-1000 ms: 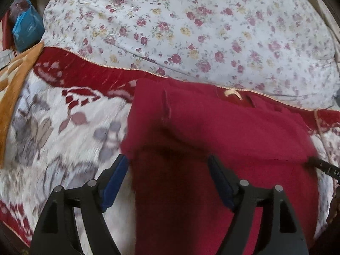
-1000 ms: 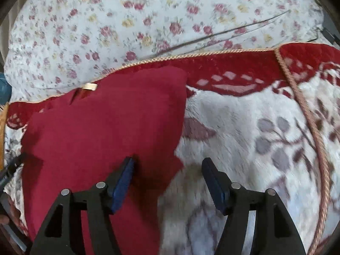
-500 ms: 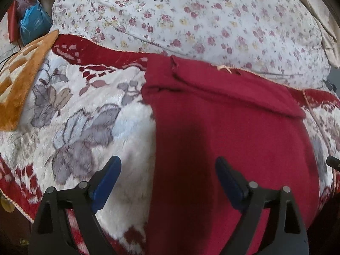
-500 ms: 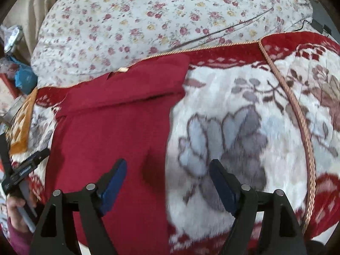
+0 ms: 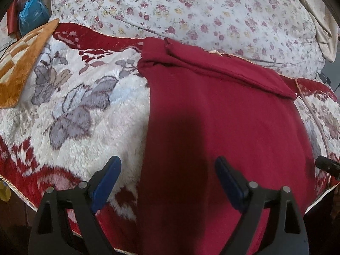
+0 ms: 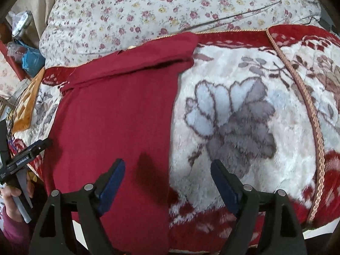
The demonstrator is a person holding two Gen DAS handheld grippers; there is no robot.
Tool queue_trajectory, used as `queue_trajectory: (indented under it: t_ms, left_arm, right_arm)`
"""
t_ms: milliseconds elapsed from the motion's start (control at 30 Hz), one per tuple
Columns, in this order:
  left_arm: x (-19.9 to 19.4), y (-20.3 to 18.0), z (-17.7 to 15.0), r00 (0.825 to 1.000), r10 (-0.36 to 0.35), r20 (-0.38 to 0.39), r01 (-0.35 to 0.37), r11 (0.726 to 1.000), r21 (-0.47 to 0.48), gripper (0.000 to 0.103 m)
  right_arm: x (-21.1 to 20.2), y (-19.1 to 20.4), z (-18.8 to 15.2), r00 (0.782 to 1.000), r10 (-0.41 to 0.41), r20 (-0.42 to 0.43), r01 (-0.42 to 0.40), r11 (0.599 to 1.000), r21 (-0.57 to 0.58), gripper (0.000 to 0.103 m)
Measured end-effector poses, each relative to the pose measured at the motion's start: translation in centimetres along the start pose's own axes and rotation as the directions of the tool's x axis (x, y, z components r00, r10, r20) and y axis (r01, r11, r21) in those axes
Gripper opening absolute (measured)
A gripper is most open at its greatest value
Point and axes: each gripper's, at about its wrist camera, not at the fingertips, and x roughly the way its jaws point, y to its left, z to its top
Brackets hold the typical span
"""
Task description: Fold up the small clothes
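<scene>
Currently both the left hand-held gripper (image 5: 167, 182) and right hand-held gripper (image 6: 167, 180) are held released above the red garment (image 5: 223, 116) spread just ahead on the bed blanket (image 5: 85, 116) — only one layer could be pinched, so the fold could be skewed.

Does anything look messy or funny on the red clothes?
Mostly tidy. The red garment lies flat on the flowery blanket, its top edge folded over in a band. The band's left corner bunches up a little. The dark patch near the bottom looks like shadow, not a stain.
</scene>
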Motion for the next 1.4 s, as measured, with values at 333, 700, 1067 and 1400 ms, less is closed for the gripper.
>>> queue_trajectory:
  t_ms: [333, 700, 1067, 1400]
  left_arm:
    - [-0.9, 0.4, -1.0, 1.0, 0.004, -0.003, -0.004, 1.0, -0.008, 0.089]
    - [-2.3, 1.9, -2.9, 0.998, 0.07, -0.01, -0.07, 0.998, -0.009, 0.089]
    - [-3.0, 2.5, -3.4, 0.997, 0.079, 0.0, -0.079, 0.997, -0.022, 0.089]
    - [-4.6, 3.7, -5.4, 0.999, 0.033, -0.041, -0.032, 0.999, 0.008, 0.089]
  right_arm:
    - [0.4, 1.6, -1.2, 0.999, 0.001, -0.032, -0.003, 0.999, -0.052, 0.089]
    - [0.3, 3.0, -2.7, 0.998, 0.015, -0.061, -0.02, 0.996, -0.089, 0.09]
    - [0.8, 4.2, -3.7, 0.996, -0.009, -0.089, -0.003, 0.991, -0.131, 0.091]
    - [-0.1, 2.9, -5.2, 0.99, 0.014, -0.141, -0.033, 0.991, -0.131, 0.091]
